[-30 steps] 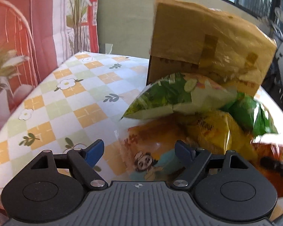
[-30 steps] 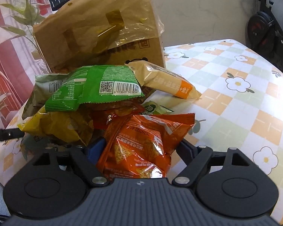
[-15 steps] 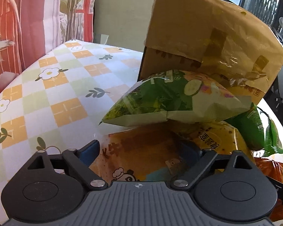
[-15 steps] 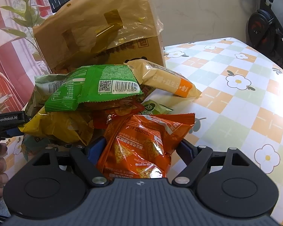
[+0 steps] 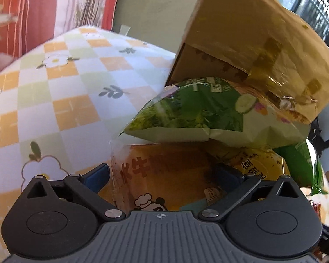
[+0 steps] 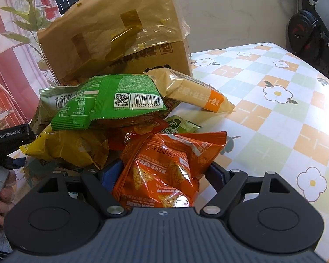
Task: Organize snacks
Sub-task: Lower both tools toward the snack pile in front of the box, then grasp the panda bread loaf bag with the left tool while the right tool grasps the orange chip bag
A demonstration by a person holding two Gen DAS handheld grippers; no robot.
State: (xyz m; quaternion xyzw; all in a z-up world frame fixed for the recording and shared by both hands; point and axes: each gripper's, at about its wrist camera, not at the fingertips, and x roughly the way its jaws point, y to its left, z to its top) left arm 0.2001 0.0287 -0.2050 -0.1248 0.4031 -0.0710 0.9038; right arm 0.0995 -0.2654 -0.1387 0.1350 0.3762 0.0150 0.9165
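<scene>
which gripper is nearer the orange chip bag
Right. The right gripper has the orange chip bag between its jaws. The left gripper, its jaws opening, straddles the clear panda bag on the other side of the pile.

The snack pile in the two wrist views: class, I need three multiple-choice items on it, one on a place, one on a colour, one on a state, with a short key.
1. Where does the cardboard box stand?
A. behind the snack pile
B. on the floor
C. on top of the orange chip bag

2. What colour is the packet with the barcode on top of the pile?
A. blue
B. green
C. black

3. How is the right gripper?
A. fully shut with nothing in it
B. pointing at a bare table
C. jaws either side of the orange chip bag

Key: 1 A, the box rises beyond the packets on the checked tablecloth. 2 B, its wrapper is green. 3 C, the bag sits between the blue pads.
</scene>
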